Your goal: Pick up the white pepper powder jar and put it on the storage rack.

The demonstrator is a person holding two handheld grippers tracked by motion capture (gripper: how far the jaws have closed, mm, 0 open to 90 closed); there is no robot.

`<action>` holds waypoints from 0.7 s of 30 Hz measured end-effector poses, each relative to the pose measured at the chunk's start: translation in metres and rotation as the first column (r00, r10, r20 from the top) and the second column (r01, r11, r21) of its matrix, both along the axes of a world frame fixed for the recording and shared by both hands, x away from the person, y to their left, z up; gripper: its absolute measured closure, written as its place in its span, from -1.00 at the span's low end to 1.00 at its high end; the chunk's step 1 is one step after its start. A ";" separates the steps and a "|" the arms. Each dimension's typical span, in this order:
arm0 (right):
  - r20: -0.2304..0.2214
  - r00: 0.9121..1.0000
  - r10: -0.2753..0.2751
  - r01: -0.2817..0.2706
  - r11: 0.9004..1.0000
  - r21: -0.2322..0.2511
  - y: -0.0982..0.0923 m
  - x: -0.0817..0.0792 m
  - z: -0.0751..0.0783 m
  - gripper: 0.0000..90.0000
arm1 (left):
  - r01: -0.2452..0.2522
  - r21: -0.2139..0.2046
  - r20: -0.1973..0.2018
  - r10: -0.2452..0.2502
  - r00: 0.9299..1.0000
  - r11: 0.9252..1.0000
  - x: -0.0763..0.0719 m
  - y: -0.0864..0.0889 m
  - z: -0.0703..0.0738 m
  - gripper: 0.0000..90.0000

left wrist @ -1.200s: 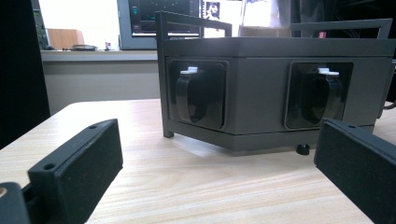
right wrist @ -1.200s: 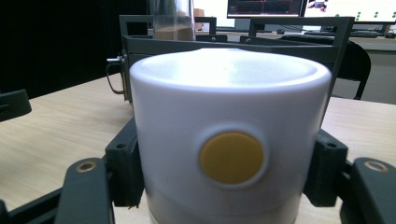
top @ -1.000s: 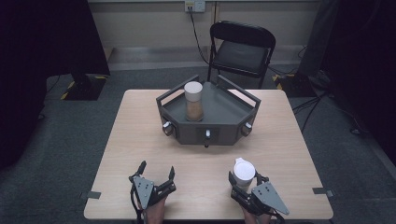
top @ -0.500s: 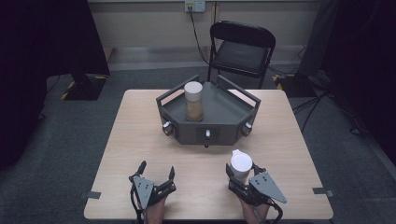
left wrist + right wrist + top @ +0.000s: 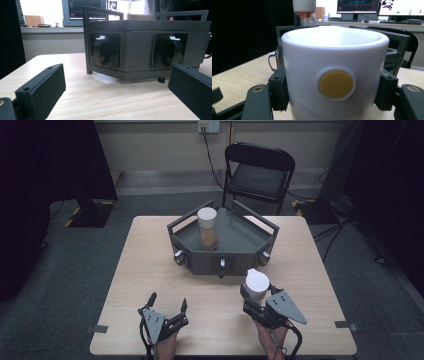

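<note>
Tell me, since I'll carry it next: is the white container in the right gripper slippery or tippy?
The white container looks smooth and glossy, so probably slippery. The right gripper pinches its round wall from two sides, so it might twist. Its tall shape could tip when set down.

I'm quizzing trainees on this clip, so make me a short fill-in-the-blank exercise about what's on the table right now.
1. The right gripper is shut on a white ____ with a yellow dot.
2. The jar with the white lid stands inside the dark grey ____.
3. The left gripper has its jaws ____ and holds nothing.
4. Behind the table stands a black folding ____.

Missing words: cup; tray; open; chair
</note>
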State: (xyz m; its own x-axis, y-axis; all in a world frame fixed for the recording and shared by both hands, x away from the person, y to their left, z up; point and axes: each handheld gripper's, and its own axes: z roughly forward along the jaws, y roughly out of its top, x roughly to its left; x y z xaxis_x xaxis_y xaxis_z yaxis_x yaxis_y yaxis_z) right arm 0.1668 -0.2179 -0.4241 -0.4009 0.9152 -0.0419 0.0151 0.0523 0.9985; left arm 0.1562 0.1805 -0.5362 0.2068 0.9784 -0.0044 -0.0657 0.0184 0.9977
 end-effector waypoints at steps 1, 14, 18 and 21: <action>0.003 1.000 0.001 -0.001 1.000 0.000 0.000 0.001 0.002 -0.34 | 0.001 0.000 0.000 -0.001 1.000 1.000 0.000 0.000 0.000 -0.99; 0.028 1.000 0.008 -0.008 1.000 -0.002 -0.002 0.018 0.027 -0.34 | 0.002 0.000 0.000 -0.002 1.000 1.000 0.000 0.000 0.000 -0.99; 0.030 1.000 0.005 -0.004 1.000 -0.007 -0.001 0.024 0.031 -0.34 | 0.002 0.000 0.000 -0.002 1.000 1.000 0.000 0.000 0.000 -0.99; 0.033 0.999 0.006 -0.006 1.000 -0.006 0.000 0.028 0.034 -0.34 | 0.002 0.000 0.000 -0.002 1.000 1.000 0.000 0.000 0.000 -0.99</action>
State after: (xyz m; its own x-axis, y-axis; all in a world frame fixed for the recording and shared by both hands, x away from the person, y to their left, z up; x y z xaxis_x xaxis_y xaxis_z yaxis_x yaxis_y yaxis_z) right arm 0.1951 -0.2181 -0.3901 -0.4050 0.9123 -0.0604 -0.0188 0.0577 0.9982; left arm 0.1562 0.1808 -0.5362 0.2089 0.9779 -0.0046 -0.0656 0.0187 0.9977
